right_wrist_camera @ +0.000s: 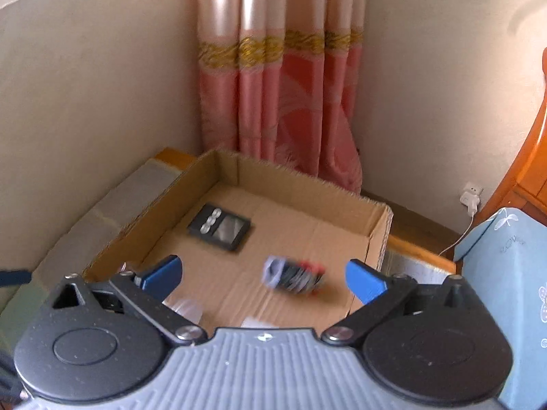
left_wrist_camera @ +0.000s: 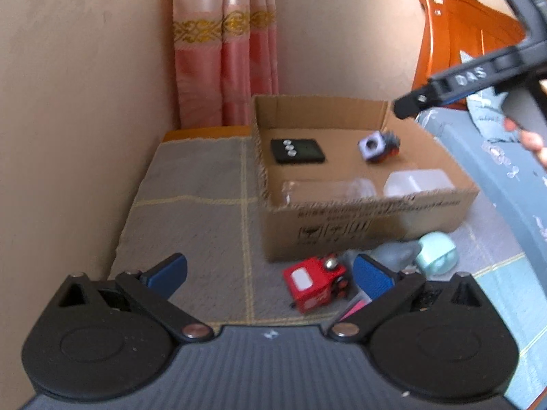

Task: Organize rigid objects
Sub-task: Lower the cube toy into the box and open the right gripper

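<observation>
The job is to put the hard things into the cardboard box (left_wrist_camera: pixel 369 218). The box sits on a grey mat (left_wrist_camera: pixel 191 198) in the corner, in front of a pink curtain (left_wrist_camera: pixel 225 68).

Inside the box, a flat black gadget with three silver buttons (left_wrist_camera: pixel 296 150) lies at the far left. A small blurry thing, purple, black and red (right_wrist_camera: pixel 293 275), is on the box floor near the right wall. Two clear plastic containers (left_wrist_camera: pixel 415 182) rest against the near wall.

The right gripper (right_wrist_camera: pixel 263 275) is above the box. Its blue fingers are spread wide and pinch nothing. The blurry thing is between them in the picture but lower down, loose in the box. I think it is being dropped in, so that step looks done.

The left gripper (left_wrist_camera: pixel 270 275) points down at the mat in front of the box. Its jaws are spread wide too, and hold nothing. A red toy train engine (left_wrist_camera: pixel 316 283) lies on its side just ahead of it. A mint green round thing (left_wrist_camera: pixel 437 253) and a grey lump (left_wrist_camera: pixel 393 254) lie to the right, close to the box.

Next, I think the left gripper needs to go lower, put one finger on each side of the red engine, and squeeze. It lies tilted, so the fingers should turn to fit its flat sides.
</observation>
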`<control>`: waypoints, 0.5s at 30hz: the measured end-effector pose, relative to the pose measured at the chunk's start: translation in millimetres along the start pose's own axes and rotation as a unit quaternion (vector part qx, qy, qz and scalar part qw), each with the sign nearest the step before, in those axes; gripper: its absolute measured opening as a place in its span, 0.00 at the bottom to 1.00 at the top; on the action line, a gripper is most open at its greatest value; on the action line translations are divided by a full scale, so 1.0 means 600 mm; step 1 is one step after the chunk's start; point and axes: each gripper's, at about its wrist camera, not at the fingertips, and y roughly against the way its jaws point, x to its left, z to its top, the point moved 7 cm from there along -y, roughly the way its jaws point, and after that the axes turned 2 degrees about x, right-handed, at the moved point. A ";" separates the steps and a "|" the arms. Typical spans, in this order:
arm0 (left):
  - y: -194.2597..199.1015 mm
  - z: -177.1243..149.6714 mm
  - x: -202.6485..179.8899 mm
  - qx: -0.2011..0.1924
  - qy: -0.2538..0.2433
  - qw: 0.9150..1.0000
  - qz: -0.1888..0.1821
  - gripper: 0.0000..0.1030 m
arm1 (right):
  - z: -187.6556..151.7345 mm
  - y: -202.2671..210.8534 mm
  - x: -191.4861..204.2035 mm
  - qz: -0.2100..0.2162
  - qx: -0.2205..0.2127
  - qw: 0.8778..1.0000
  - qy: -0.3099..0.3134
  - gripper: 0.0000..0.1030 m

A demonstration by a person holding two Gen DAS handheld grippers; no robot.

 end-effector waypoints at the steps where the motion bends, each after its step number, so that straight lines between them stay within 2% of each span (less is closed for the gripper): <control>1: -0.001 -0.004 0.002 0.001 0.001 1.000 0.001 0.99 | -0.007 0.003 0.004 -0.004 0.006 1.000 0.005 1.00; 8: 0.003 -0.022 0.002 0.003 -0.002 1.000 0.011 0.99 | -0.066 0.024 0.017 -0.024 0.030 0.999 -0.002 1.00; 15: 0.017 -0.032 -0.008 -0.011 -0.020 0.999 0.032 0.99 | -0.151 0.023 -0.001 -0.047 0.054 0.994 -0.085 1.00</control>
